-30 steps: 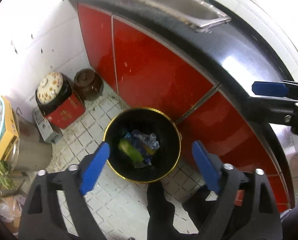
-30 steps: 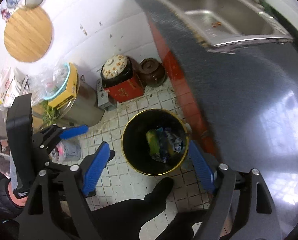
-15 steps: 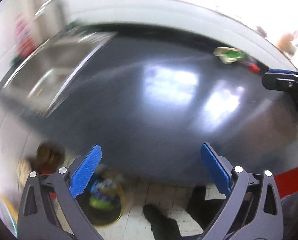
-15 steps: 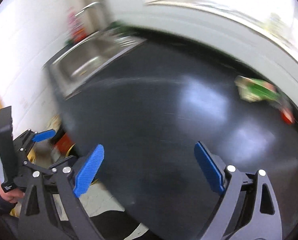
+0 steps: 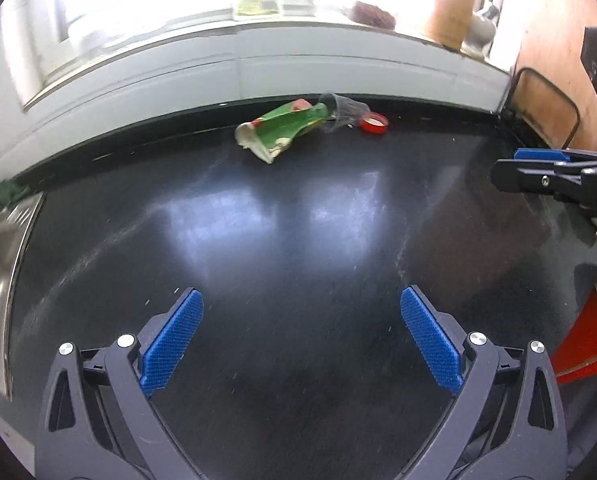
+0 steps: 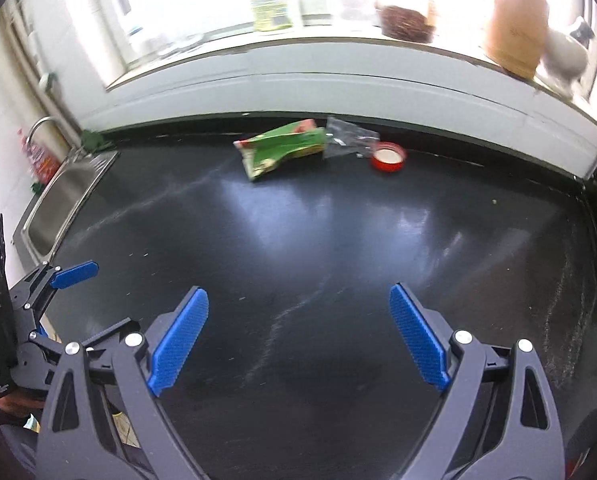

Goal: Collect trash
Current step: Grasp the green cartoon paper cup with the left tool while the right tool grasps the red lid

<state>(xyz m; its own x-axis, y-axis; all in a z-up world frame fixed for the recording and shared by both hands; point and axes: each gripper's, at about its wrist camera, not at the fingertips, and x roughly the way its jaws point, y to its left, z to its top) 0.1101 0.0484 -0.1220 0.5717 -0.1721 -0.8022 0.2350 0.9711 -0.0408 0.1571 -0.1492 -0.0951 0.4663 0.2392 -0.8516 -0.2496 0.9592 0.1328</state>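
Dark kitchen surface (image 6: 298, 240) under a bright window, trash at its far edge.

Both the left gripper (image 5: 301, 338) and the right gripper (image 6: 298, 336) have their fingers spread wide with nothing between them. Well ahead lie a crushed green carton (image 6: 282, 150), a clear plastic wrapper (image 6: 348, 138) touching it, and a red lid (image 6: 387, 157) just beside. I judge the carton's long axis runs across the fingers; neither hand is clearly nearer.
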